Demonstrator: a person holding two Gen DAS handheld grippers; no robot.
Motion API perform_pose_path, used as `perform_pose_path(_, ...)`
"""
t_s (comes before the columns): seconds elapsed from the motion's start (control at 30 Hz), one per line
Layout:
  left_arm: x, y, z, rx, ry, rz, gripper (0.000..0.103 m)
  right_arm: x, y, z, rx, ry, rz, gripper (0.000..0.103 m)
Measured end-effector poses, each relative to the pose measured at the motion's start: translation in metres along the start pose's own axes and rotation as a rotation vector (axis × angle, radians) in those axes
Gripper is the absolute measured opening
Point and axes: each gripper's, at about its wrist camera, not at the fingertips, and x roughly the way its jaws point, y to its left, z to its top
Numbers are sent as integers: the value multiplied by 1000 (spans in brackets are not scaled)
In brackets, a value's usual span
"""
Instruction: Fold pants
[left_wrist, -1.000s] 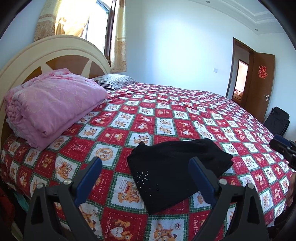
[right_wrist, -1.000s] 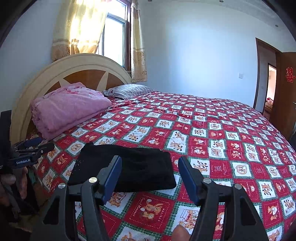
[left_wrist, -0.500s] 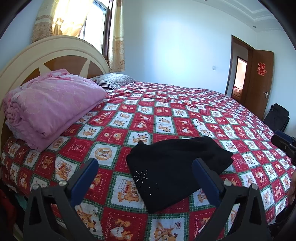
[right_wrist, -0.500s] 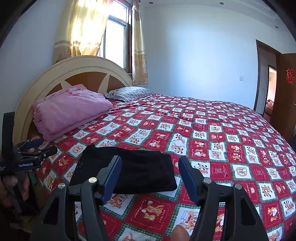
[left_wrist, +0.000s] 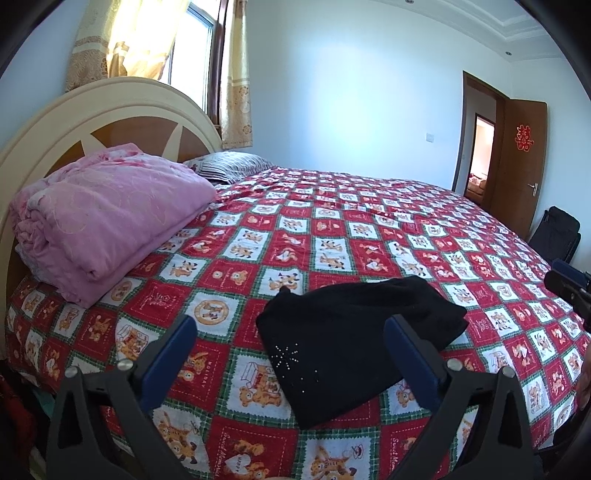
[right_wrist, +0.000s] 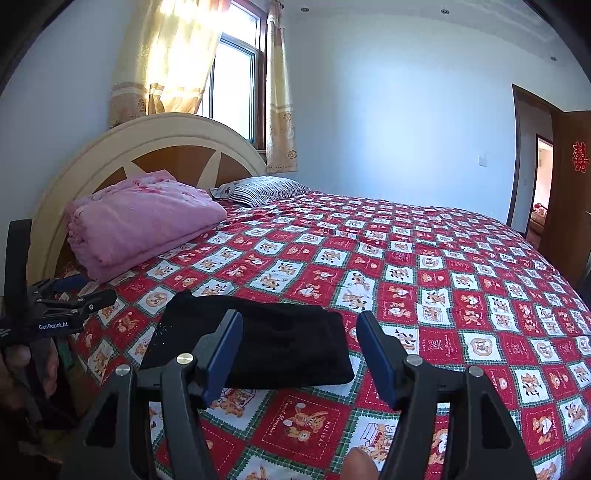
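Note:
The black pants (left_wrist: 343, 332) lie folded into a compact rectangle on the red checked bedspread (left_wrist: 332, 236), near the bed's front edge; a small rhinestone pattern shows on one corner. They also show in the right wrist view (right_wrist: 273, 339). My left gripper (left_wrist: 288, 354) is open and empty, held back above the bed edge in front of the pants. My right gripper (right_wrist: 299, 343) is open and empty, also back from the pants. Neither touches the cloth. The left gripper shows at the left edge of the right wrist view (right_wrist: 55, 306).
A folded pink quilt (left_wrist: 103, 214) lies by the cream and wood headboard (left_wrist: 110, 118). A striped pillow (left_wrist: 232, 166) is behind it. A brown door (left_wrist: 517, 162) stands open at the right, with a black bag (left_wrist: 557, 236) beside the bed.
Both grippers have drawn back and risen slightly from the bed; the left jaws have opened a little wider. The folded pants have not moved.

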Motion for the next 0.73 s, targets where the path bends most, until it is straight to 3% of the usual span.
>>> perform_pose_path(0.73,7,1,-4,6,12,22,103,6,7,-6,-38,16,4,65)
